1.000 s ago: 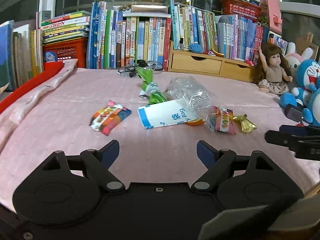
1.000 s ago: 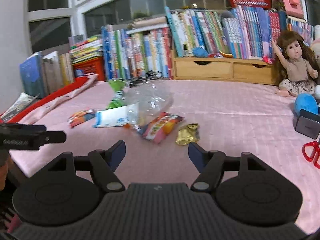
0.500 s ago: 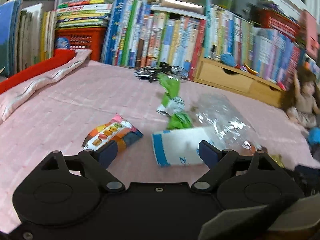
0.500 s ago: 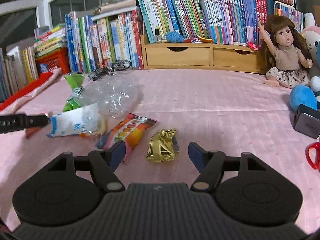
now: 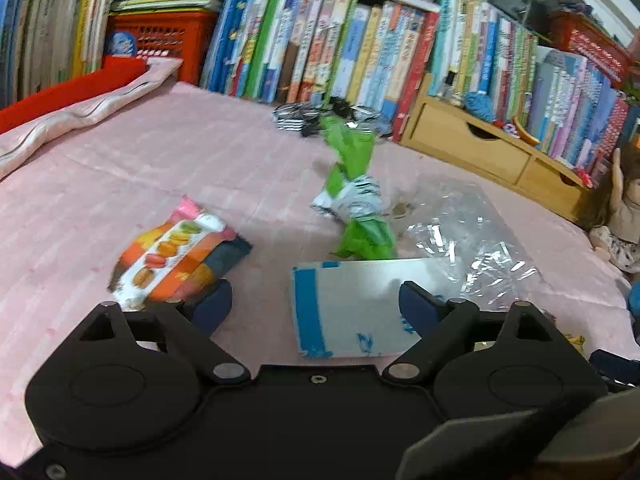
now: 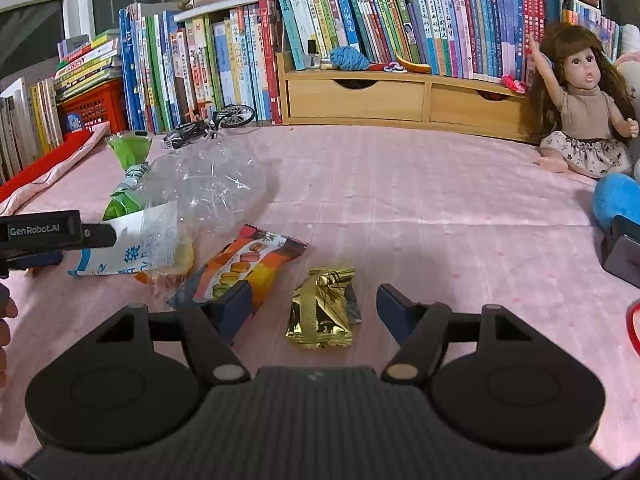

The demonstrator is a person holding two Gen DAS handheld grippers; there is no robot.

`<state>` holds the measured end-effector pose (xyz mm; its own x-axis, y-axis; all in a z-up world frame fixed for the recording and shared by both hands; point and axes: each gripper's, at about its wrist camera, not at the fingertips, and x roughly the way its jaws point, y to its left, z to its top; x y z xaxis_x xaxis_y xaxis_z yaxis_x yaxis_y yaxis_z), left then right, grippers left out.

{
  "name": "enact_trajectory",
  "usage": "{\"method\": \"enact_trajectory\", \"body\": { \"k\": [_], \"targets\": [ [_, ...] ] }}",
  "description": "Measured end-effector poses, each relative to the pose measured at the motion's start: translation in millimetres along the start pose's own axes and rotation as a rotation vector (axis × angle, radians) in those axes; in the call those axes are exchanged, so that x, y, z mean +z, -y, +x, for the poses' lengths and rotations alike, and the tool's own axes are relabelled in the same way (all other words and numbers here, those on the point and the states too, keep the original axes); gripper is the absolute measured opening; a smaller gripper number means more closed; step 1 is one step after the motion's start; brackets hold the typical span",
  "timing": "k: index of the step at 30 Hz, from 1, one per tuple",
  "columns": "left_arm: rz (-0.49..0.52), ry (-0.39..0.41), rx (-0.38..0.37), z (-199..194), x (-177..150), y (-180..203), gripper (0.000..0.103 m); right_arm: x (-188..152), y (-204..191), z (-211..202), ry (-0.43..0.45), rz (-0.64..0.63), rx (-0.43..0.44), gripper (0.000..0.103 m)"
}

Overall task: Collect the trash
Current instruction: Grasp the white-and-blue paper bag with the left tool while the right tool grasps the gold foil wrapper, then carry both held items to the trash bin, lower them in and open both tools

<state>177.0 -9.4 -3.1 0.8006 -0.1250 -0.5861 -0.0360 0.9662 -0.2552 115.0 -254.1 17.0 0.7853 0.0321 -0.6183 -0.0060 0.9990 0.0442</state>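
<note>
Trash lies on a pink cloth (image 5: 120, 168). In the left wrist view my left gripper (image 5: 316, 304) is open over a white and blue bag (image 5: 352, 304), its right finger above the bag's far end. A macaron wrapper (image 5: 176, 256) lies by its left finger, with a green wrapper (image 5: 356, 200) and a clear plastic bag (image 5: 468, 236) beyond. In the right wrist view my right gripper (image 6: 312, 304) stands open around a gold wrapper (image 6: 324, 308). A second macaron wrapper (image 6: 248, 268) touches its left finger. The left gripper (image 6: 56, 236) shows at the left edge.
Rows of books (image 6: 360, 12) and a wooden drawer unit (image 6: 400, 96) line the back. A doll (image 6: 580, 96), a blue plush (image 6: 616, 196) and a dark box (image 6: 624, 252) sit right. A toy bicycle (image 6: 212, 124) and a red cushion (image 5: 68, 88) lie farther back.
Both grippers have moved forward and down toward the trash. The white bag now lies between the left fingers, and the gold wrapper between the right fingers. Both stay open.
</note>
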Motion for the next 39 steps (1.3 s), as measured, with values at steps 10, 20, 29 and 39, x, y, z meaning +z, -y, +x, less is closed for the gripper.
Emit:
{"method": "enact_trajectory", "body": {
  "k": [10,20,29,39],
  "targets": [
    [-0.059,-0.004,-0.105,-5,-8,-1,0.012,-6,4,0,-0.003,0.035,0.037,0.044],
    [-0.038,0.034,-0.150,-49,-25,-13,0.003,-17,3,-21,0.043,0.007,0.057,0.034],
    [0.248,0.099,-0.160,-97,-42,7,0.049,-23,5,-38,0.066,-0.037,0.060,0.035],
    [0.558,0.147,-0.091,-53,-30,48,0.093,-23,8,-29,0.051,-0.016,0.066,0.036]
  ]
}}
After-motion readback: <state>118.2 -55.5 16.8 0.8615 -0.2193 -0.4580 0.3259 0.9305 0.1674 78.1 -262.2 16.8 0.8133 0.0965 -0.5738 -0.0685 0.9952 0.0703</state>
